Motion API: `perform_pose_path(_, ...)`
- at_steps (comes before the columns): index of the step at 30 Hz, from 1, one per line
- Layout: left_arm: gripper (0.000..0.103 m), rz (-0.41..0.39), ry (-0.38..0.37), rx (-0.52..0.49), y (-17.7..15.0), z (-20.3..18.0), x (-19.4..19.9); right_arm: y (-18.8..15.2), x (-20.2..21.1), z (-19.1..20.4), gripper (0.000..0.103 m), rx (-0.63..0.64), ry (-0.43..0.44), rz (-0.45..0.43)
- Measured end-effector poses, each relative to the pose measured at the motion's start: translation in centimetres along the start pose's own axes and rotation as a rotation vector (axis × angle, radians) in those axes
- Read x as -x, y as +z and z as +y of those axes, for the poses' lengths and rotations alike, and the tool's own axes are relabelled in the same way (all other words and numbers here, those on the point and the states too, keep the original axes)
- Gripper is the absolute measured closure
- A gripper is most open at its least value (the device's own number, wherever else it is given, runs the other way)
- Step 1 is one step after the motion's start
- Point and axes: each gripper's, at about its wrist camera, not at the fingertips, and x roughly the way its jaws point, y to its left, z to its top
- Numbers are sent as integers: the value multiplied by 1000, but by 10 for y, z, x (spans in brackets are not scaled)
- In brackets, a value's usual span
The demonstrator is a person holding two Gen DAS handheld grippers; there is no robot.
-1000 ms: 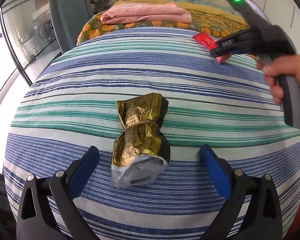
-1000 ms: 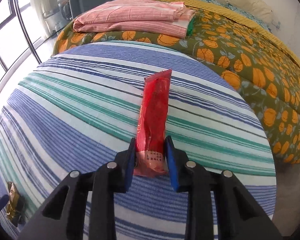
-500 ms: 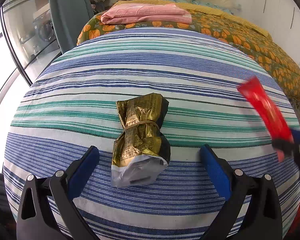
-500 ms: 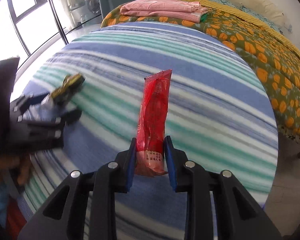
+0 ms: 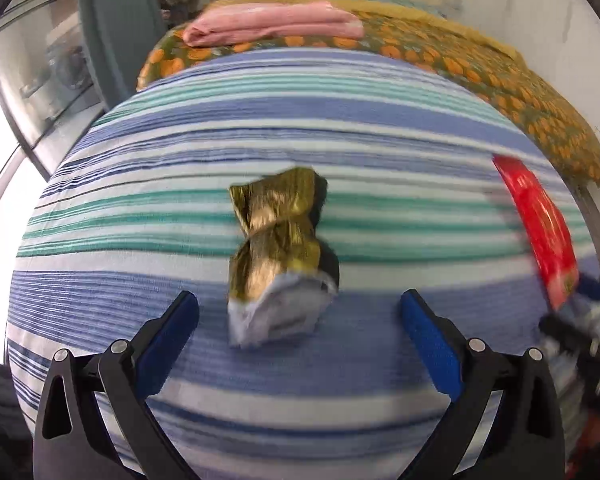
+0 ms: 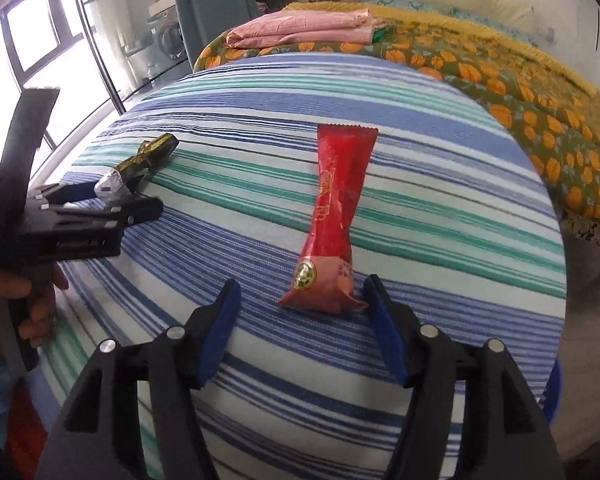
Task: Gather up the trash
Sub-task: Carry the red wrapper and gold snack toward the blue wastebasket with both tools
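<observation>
Red wrapper released beside the gold one

The right gripper (image 6: 300, 312), clamped on the red wrapper (image 6: 336, 216) a second ago, is opening; the wrapper lies loose between its jaws on the striped sheet (image 6: 440, 208). The left gripper (image 5: 300, 320) gapes around the gold wrapper (image 5: 280, 240), next for collection.

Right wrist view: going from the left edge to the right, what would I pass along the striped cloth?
The other handheld gripper, the left gripper → gold wrapper lying between its open fingers → red wrapper, between the right gripper's opening jaws → orange-patterned bedspread at the far right.
</observation>
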Motion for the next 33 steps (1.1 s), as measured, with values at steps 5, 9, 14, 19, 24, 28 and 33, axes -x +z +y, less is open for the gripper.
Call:
perform_pose_path(5, 4, -44, -74, 42, -2, 18, 23, 22, 21, -19, 41, 12, 5, 31)
perform_pose_path(9, 6, -73, -108, 19, 10, 17, 22, 44, 17, -19, 46, 19, 40, 111)
perform_pose_path(14, 23, -57, -123, 34, 25, 14, 9, 63, -1, -12, 53, -5, 1, 166)
perform_pose_path(19, 54, -38, -65, -5, 26, 8, -2, 61, -17, -9, 88, -34, -19, 257)
perform_pose_path(24, 61, -57, -54, -23, 24, 5, -2, 50, 11, -8, 89, -32, 1, 189)
perform_pose_path(28, 62, -84, -120, 15, 18, 4, 9, 39, 28, -5, 89, -35, 54, 151)
perform_pose_path(33, 62, -106, -183, 31, 4, -8, 27, 22, 39, -5, 89, -25, 79, 133)
